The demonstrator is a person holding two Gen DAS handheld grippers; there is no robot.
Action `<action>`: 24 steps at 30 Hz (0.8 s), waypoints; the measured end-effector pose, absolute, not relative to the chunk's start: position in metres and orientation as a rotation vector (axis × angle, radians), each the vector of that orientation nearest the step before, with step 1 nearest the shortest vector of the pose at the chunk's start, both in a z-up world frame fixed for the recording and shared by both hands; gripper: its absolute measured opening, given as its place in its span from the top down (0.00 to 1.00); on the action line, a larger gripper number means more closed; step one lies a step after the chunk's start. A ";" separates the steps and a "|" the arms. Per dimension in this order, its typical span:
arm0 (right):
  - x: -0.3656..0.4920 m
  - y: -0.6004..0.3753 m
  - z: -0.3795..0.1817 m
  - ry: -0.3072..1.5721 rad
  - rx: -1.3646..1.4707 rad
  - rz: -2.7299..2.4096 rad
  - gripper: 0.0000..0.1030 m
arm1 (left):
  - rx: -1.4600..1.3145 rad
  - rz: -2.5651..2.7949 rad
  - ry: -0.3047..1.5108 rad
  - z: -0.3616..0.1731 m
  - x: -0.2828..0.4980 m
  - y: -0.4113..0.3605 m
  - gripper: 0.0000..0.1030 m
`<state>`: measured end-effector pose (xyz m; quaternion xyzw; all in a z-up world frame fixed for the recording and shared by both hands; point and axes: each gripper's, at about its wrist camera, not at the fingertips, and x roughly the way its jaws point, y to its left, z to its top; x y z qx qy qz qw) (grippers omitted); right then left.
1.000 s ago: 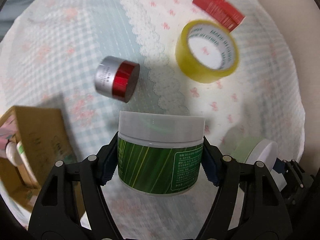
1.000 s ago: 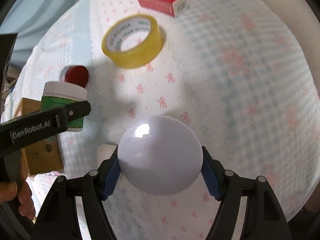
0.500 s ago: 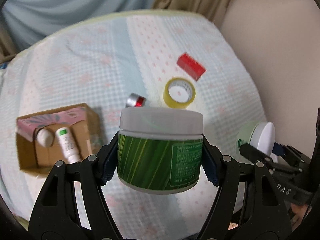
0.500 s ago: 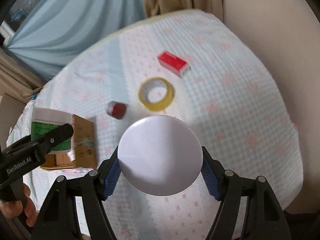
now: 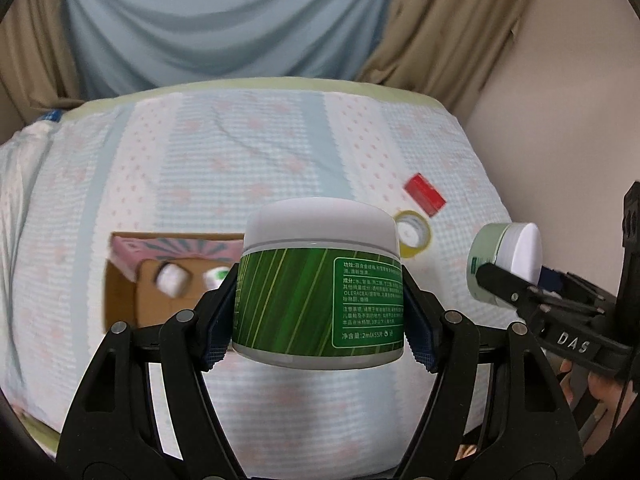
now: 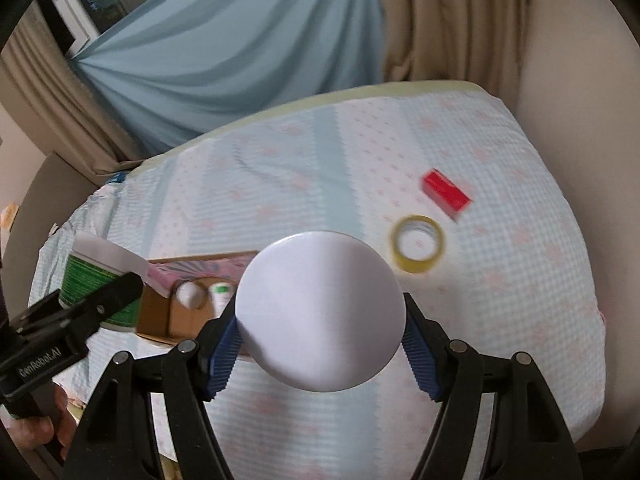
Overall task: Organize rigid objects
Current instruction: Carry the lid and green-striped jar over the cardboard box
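Pinching a green jar (image 5: 320,280), the left claw (image 5: 320,312) hangs above the box (image 5: 120,292), while the right claw (image 6: 320,332) pinches a white-lidded jar (image 6: 320,312).

I seem to be in a home, probably a bedroom. Below me lies a bed (image 5: 280,152) with a pale blue gingham sheet (image 6: 500,280) sprinkled with pink bows. Behind it hang a light blue curtain (image 5: 224,20) and tan drapes (image 6: 452,20) against a plain beige wall (image 5: 560,112). On the sheet sit small household items: a cardboard box (image 5: 124,300) of toiletries, a yellow tape roll (image 6: 418,249), a red carton (image 6: 446,194).
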<state>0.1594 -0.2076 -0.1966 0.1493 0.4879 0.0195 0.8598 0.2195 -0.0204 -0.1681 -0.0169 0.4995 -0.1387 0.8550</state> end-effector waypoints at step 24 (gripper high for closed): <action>0.280 -0.008 -0.316 1.281 0.396 0.001 0.34 | 0.073 -0.316 1.275 -0.320 0.306 0.190 0.34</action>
